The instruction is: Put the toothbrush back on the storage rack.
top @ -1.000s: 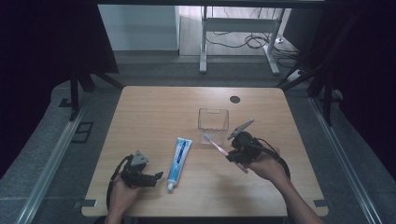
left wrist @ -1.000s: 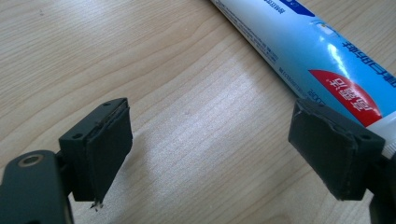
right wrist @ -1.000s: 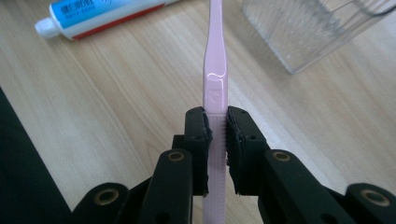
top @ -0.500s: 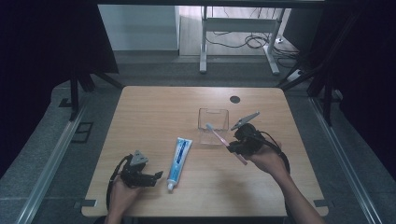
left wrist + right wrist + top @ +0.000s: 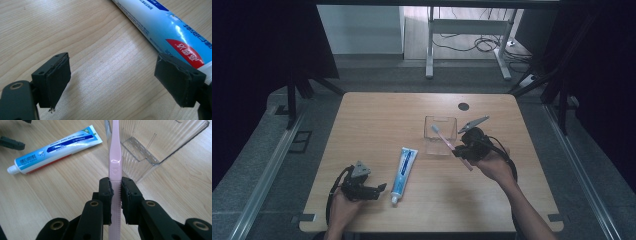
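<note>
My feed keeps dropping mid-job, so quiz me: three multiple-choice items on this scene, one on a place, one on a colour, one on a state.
1. Where does the toothpaste tube lie?
A. inside the clear container
B. flat on the table, between the two grippers
C. in the left gripper

2. What colour is the toothbrush?
A. pink
B. green
C. black

3. How does the right gripper stand?
A. open, nothing between the jaws
B. shut on the toothpaste tube
C. shut on the toothbrush handle

Answers:
1 B: the high view shows it on the wood of the table.
2 A: the right gripper view shows a pink handle.
3 C: the jaws press both sides of the handle beside the clear container.
</note>
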`<state>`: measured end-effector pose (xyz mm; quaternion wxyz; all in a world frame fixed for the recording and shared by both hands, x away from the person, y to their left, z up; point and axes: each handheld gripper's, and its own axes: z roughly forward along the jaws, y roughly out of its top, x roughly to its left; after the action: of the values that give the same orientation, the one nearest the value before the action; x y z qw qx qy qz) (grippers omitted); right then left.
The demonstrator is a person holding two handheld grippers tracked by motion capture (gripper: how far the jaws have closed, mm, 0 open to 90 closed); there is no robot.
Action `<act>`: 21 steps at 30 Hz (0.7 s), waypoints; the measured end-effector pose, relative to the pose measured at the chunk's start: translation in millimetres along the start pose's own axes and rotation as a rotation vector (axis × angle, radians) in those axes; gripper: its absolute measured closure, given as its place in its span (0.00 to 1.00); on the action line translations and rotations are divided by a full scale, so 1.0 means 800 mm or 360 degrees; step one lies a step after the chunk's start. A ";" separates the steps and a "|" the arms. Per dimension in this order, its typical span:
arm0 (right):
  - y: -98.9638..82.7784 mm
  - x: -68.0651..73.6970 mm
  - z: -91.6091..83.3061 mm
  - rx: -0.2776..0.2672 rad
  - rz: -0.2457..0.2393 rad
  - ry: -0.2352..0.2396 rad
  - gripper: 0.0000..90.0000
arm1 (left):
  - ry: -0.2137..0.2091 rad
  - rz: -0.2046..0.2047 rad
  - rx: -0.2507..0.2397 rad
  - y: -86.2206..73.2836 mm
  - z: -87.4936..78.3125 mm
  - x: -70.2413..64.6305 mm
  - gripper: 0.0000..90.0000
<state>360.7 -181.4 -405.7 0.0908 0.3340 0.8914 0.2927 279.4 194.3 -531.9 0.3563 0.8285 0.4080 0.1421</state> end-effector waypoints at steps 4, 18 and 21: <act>0.003 -0.003 0.003 -0.0025 0.0008 -0.0010 0.88 | 0.0000 0.0002 0.0003 0.000 0.000 0.000 0.15; 0.017 -0.014 0.013 -0.0119 0.0056 -0.0028 0.88 | -0.0001 0.0014 0.0008 0.000 0.000 0.000 0.15; 0.020 -0.016 0.015 -0.0137 0.0061 -0.0028 0.88 | 0.0001 0.0014 0.0007 0.000 0.000 0.000 0.15</act>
<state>383.2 -174.2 -406.4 0.1073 0.3494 0.8705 0.3297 279.8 194.4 -531.9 0.3537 0.8311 0.4047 0.1429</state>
